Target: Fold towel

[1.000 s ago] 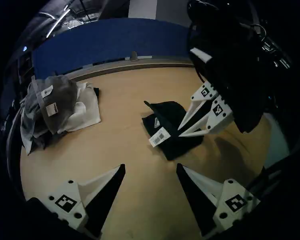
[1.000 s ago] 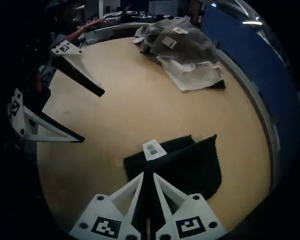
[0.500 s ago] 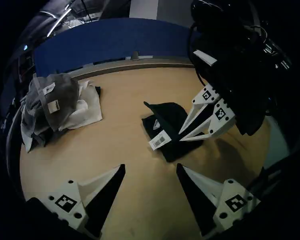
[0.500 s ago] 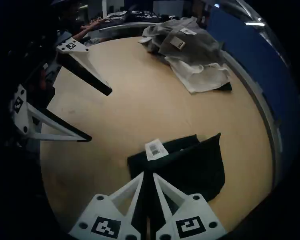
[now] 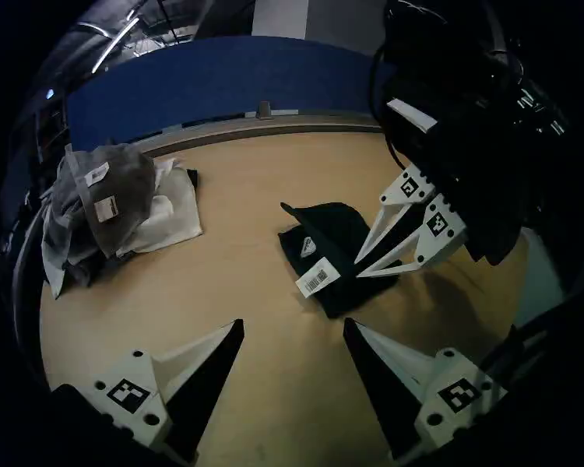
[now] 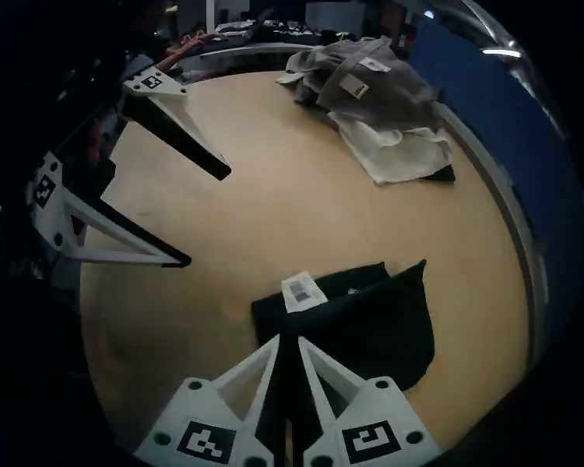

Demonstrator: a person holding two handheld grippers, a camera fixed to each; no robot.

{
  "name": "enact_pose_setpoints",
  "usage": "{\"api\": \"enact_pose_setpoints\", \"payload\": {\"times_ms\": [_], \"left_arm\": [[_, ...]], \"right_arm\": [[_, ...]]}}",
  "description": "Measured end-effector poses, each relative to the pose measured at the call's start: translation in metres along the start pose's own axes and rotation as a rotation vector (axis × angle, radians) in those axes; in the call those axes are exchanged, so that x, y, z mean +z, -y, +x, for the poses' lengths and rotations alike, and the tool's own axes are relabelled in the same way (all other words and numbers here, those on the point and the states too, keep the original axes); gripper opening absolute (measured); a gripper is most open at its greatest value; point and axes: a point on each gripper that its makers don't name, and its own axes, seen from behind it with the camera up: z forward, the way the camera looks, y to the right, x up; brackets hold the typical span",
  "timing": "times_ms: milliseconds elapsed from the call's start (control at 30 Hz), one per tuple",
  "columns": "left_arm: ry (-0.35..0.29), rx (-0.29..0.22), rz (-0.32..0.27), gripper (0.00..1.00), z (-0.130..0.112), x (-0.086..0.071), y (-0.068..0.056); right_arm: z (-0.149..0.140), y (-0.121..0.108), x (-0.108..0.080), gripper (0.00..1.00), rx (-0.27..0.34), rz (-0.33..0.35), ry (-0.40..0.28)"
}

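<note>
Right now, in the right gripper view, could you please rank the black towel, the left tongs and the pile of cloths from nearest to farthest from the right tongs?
1. black towel, pinched by the right tongs.
2. left tongs, open, over the table to the left.
3. pile of cloths, at the far side.

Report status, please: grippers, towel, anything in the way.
Right gripper jaws shut on black towel, lying on table. Left gripper jaws open, empty, apart from towel. Cloth pile at far side, not in the way.
</note>
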Motion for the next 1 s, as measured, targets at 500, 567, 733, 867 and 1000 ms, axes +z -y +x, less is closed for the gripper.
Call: {"api": "enact_pose_setpoints", "payload": {"times_ms": [500,567,733,867,1000], "left_arm": [[0.001,0.001,0.002,0.95,-0.001,0.002,0.001],[0.002,0.002,0.002,0.95,-0.002,0.002,0.001],[0.004,0.001,0.002,0.95,-0.003,0.002,0.002],[0.004,0.002,0.002,0.95,-0.004,0.002,0.003],[0.003,0.002,0.003,0.95,-0.003,0.001,0.003]], "right_arm": [[-0.009,0.011,0.014,0.01,-0.022,0.025,0.02],[-0.012,0.013,0.017,0.01,-0.024,0.027,0.025],[-0.011,0.015,0.018,0.08,-0.017,0.032,0.016],[-0.008,0.018,0.015,0.34,-0.014,0.048,0.002],[-0.005,0.021,0.01,0.52,-0.019,0.056,-0.013]]}}
